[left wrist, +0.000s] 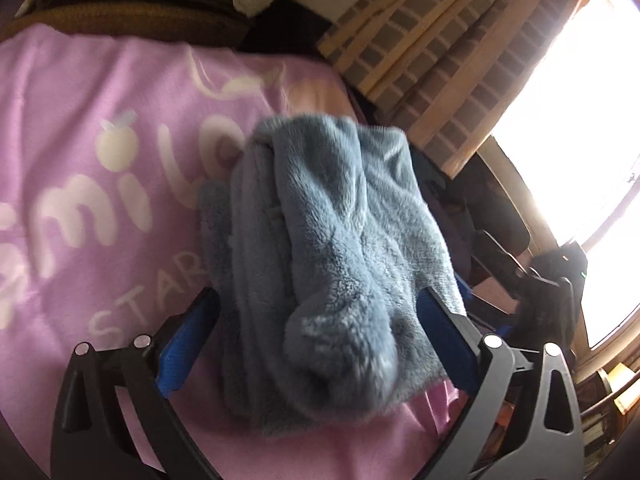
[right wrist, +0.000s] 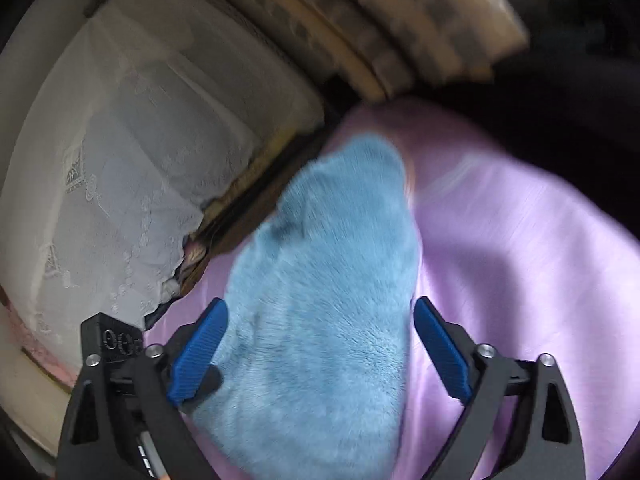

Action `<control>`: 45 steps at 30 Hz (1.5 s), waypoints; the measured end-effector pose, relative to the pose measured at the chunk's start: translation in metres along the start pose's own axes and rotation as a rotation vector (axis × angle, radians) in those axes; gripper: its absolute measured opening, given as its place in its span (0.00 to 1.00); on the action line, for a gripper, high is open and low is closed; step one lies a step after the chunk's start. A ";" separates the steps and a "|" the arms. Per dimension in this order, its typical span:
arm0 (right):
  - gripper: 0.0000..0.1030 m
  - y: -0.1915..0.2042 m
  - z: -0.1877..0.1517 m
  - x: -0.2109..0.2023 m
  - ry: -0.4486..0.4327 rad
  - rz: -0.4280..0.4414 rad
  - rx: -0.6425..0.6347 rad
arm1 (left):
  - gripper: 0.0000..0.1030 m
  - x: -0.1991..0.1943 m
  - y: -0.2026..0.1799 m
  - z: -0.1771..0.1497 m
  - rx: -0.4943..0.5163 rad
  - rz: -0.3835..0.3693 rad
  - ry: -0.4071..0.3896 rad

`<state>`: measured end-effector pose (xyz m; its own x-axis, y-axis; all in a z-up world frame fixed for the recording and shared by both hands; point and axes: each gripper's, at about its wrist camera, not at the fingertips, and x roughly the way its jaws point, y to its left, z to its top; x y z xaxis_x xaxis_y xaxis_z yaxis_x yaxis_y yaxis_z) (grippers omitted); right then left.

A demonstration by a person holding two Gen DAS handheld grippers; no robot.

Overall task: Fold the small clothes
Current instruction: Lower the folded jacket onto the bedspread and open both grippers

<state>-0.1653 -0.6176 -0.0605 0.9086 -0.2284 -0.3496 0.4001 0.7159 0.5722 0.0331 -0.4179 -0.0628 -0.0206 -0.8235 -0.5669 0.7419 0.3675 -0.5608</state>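
On the pink blanket (left wrist: 100,240), printed with pale lettering, a fluffy blue garment (left wrist: 332,248) is laid in a folded bundle. In the left wrist view its long axis is seen running away from the camera, a rounded, rolled end nearest the lens and the far end pointing toward the checked curtain (left wrist: 440,60). The left tongs (left wrist: 318,308) are spread wide, the bundle lying between the blue pads (left wrist: 188,344) without being pinched. In the blurred right wrist view the garment (right wrist: 332,300) stretches away lengthwise toward a white lace cloth (right wrist: 132,152); the right tongs (right wrist: 320,320) are likewise held wide, gripping nothing.
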 end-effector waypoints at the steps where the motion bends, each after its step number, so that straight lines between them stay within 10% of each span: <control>1: 0.96 0.007 -0.005 -0.008 -0.024 -0.060 -0.047 | 0.93 -0.005 -0.001 0.001 0.009 0.042 -0.024; 5: 0.96 0.010 -0.034 0.009 0.092 -0.264 -0.170 | 0.96 0.008 0.007 -0.008 0.045 0.238 0.031; 10: 0.97 -0.012 -0.042 0.022 0.165 -0.226 -0.123 | 0.96 0.010 0.013 -0.018 0.072 0.291 0.044; 18: 0.97 0.013 -0.046 0.003 0.080 -0.311 -0.208 | 0.95 -0.014 -0.007 -0.032 0.096 0.352 -0.021; 26: 0.97 0.074 -0.073 -0.069 -0.248 -0.606 -0.353 | 0.95 -0.054 -0.035 -0.060 0.193 0.494 -0.098; 45: 0.97 0.114 -0.128 -0.095 -0.258 -0.616 -0.349 | 0.95 -0.107 -0.047 -0.090 0.224 0.606 -0.185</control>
<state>-0.2213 -0.4302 -0.0571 0.5495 -0.7713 -0.3211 0.8225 0.5668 0.0459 -0.0596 -0.3079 -0.0303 0.5441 -0.5674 -0.6180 0.7073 0.7064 -0.0259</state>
